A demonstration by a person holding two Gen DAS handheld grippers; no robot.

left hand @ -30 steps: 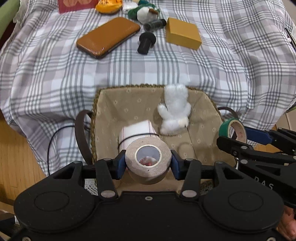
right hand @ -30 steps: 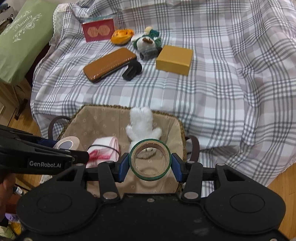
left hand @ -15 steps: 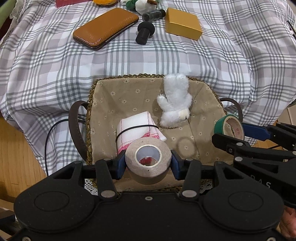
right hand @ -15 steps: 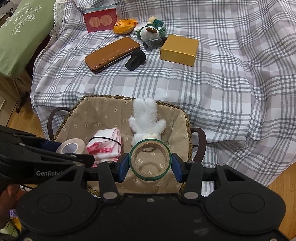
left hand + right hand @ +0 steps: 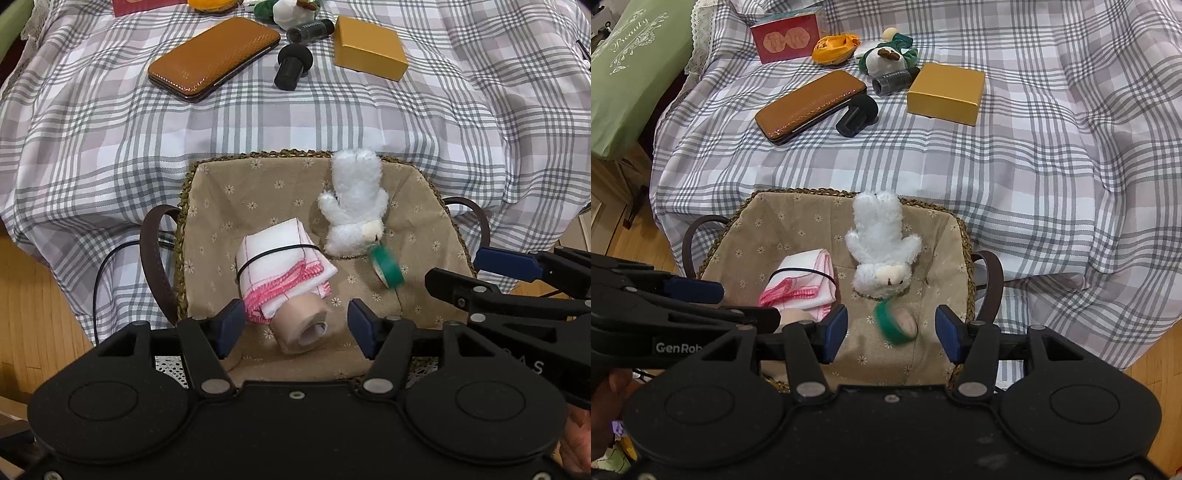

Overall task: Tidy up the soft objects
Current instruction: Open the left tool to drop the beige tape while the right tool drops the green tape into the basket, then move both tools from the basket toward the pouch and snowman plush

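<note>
A woven basket [image 5: 207, 206] [image 5: 960, 236] with beige lining holds a white plush bear [image 5: 354, 206] [image 5: 882, 247], a folded white and pink cloth [image 5: 280, 269] [image 5: 801, 280], a beige tape roll [image 5: 301, 325] and a green tape roll [image 5: 386, 267] [image 5: 895, 325]. The green roll is blurred, in motion. My left gripper [image 5: 297, 328] is open and empty just above the beige roll. My right gripper [image 5: 892, 332] is open and empty above the green roll.
On the checked cloth [image 5: 1034, 166] beyond the basket lie a brown case [image 5: 809, 105], a black knob [image 5: 857, 114], a gold box [image 5: 943, 98], a dark bottle [image 5: 892, 81], a green and white plush [image 5: 886, 57], an orange pouch [image 5: 834, 48] and a red card [image 5: 786, 40].
Both grippers have opened and let go of their tape rolls. The beige roll and the green roll have dropped into the basket. Both grippers have shifted slightly over the basket.
</note>
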